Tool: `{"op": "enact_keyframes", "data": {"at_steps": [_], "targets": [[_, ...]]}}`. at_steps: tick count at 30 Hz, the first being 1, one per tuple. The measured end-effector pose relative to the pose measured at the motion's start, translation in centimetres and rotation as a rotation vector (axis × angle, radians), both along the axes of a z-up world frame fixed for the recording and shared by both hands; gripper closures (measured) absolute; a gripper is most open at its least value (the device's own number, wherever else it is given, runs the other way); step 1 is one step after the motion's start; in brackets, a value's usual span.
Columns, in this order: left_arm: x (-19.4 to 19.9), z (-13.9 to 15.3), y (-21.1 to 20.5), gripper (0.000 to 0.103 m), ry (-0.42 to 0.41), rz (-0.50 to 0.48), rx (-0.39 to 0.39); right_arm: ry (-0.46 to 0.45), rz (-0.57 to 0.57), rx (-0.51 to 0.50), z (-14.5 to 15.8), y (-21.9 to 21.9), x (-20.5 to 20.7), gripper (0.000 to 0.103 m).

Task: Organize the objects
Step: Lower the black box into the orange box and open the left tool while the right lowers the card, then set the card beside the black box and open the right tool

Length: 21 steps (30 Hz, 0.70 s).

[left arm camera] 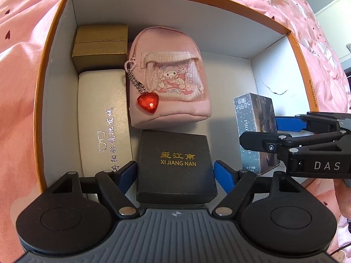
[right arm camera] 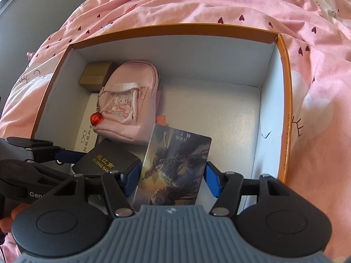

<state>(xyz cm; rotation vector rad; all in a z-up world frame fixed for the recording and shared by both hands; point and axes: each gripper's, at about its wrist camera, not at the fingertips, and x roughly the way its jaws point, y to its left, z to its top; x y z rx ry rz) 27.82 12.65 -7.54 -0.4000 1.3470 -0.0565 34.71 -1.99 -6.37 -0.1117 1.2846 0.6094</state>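
A black box with gold lettering (left arm camera: 175, 157) lies at the near side of the orange-rimmed storage box (left arm camera: 54, 32). My left gripper (left arm camera: 175, 171) straddles it, jaws wide and open, blue pads just off its sides. My right gripper (right arm camera: 172, 175) is shut on a card box with fantasy artwork (right arm camera: 175, 166), held upright and low inside the storage box, right of the black box (right arm camera: 105, 160). In the left wrist view the right gripper (left arm camera: 260, 131) comes in from the right around that card box (left arm camera: 254, 109).
Inside the storage box, a gold box (left arm camera: 101, 48) sits at the far left, a white glasses case (left arm camera: 103, 114) along the left wall and a pink mini backpack (left arm camera: 173, 76) with a red heart charm (left arm camera: 147, 104) beside them. Its right floor (right arm camera: 208, 109) is bare. Pink bedding (left arm camera: 22, 76) surrounds it.
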Motion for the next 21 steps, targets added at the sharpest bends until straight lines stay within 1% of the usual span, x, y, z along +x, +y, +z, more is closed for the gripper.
{"op": "enact_keyframes", "data": {"at_steps": [2, 4, 5, 7, 8, 9, 11, 12, 15, 17, 19, 20, 21], "targets": [[0.1, -0.2, 0.5, 0.010, 0.001, 0.020, -0.039, 0.012, 0.005, -0.007, 0.1, 0.1, 0.4, 0.039], [0.1, -0.4, 1.0, 0.006, 0.018, 0.045, -0.092, 0.019, 0.005, -0.013, 0.5, 0.1, 0.7, 0.039], [0.1, -0.6, 1.1, 0.005, 0.023, 0.054, -0.107, 0.019, 0.008, -0.015, 0.7, 0.1, 0.8, 0.038], [0.1, -0.4, 1.3, 0.005, 0.009, 0.063, -0.110, 0.018, 0.019, -0.021, 1.1, 0.1, 1.0, 0.038], [0.0, -0.1, 1.3, 0.006, 0.001, 0.063, -0.101, 0.018, 0.026, -0.028, 1.2, 0.2, 1.1, 0.038], [-0.1, 0.3, 1.3, 0.009, -0.008, 0.059, -0.095, 0.019, 0.030, -0.035, 1.2, 0.4, 1.1, 0.038], [-0.4, 1.3, 1.2, 0.013, -0.045, 0.059, -0.074, 0.023, 0.044, -0.056, 1.0, 0.7, 1.2, 0.039], [-0.5, 1.9, 1.2, 0.016, -0.062, 0.044, -0.059, 0.024, 0.049, -0.065, 0.8, 0.9, 1.1, 0.039], [-0.6, 3.4, 0.8, 0.026, -0.110, 0.005, 0.015, 0.034, 0.074, -0.080, 0.0, 1.7, 0.6, 0.039], [-0.7, 4.0, 0.5, 0.029, -0.135, -0.017, 0.060, 0.049, 0.082, -0.086, -0.7, 2.2, 0.3, 0.039], [-0.7, 4.8, 0.4, 0.029, -0.151, -0.032, 0.115, 0.056, 0.085, -0.105, -1.5, 2.8, 0.1, 0.039], [-0.3, 4.2, 0.1, 0.031, -0.164, -0.038, 0.144, 0.057, 0.086, -0.118, -1.9, 3.1, 0.1, 0.039], [-0.3, 4.2, 0.1, 0.034, -0.173, -0.038, 0.157, 0.059, 0.089, -0.131, -2.2, 3.3, 0.0, 0.039]]}}
